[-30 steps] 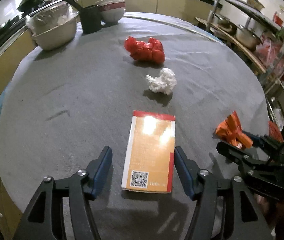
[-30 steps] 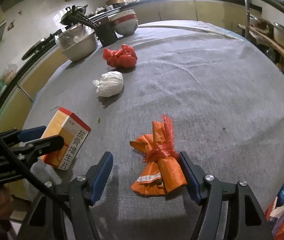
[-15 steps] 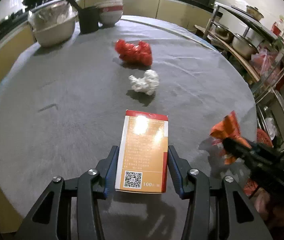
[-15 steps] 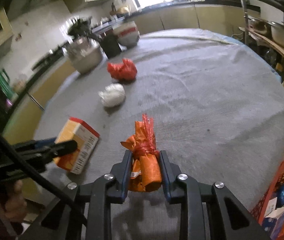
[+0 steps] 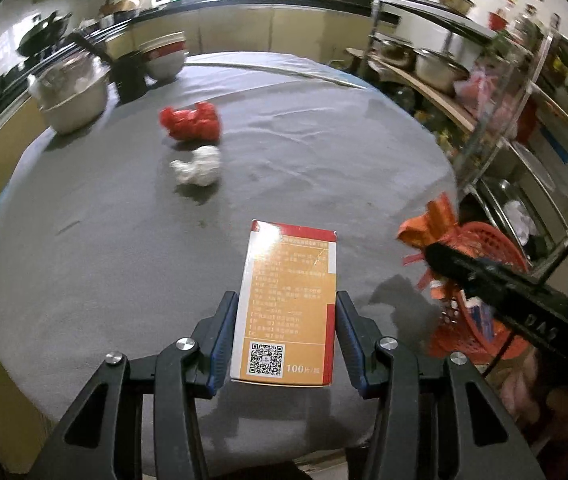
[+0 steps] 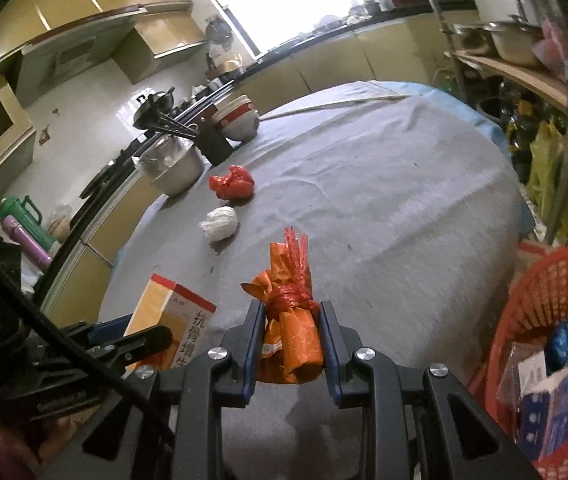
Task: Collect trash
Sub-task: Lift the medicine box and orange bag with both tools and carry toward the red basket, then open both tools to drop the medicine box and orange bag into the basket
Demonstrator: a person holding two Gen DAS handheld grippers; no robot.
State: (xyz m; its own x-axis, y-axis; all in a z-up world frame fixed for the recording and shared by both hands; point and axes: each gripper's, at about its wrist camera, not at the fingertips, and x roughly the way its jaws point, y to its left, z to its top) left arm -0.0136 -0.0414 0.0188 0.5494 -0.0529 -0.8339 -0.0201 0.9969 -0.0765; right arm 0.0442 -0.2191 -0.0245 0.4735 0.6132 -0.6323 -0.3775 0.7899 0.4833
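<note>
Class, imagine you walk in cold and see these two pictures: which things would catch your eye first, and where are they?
First, the orange box with a QR code, clamped in the left gripper above the grey table, and the knotted orange bag pinched in the right gripper. Behind them on the cloth lie a crumpled red bag and a white wad. Beside the table, at the right, stands a red basket already holding rubbish.

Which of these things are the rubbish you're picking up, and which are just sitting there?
Rubbish job:
- orange box, in the left gripper
- orange wrapper bundle, in the right gripper
- red crumpled bag
- white crumpled wad
- red basket, already holding trash

Just sitting there:
- metal bowl
- stacked bowls
- pots on shelves
</note>
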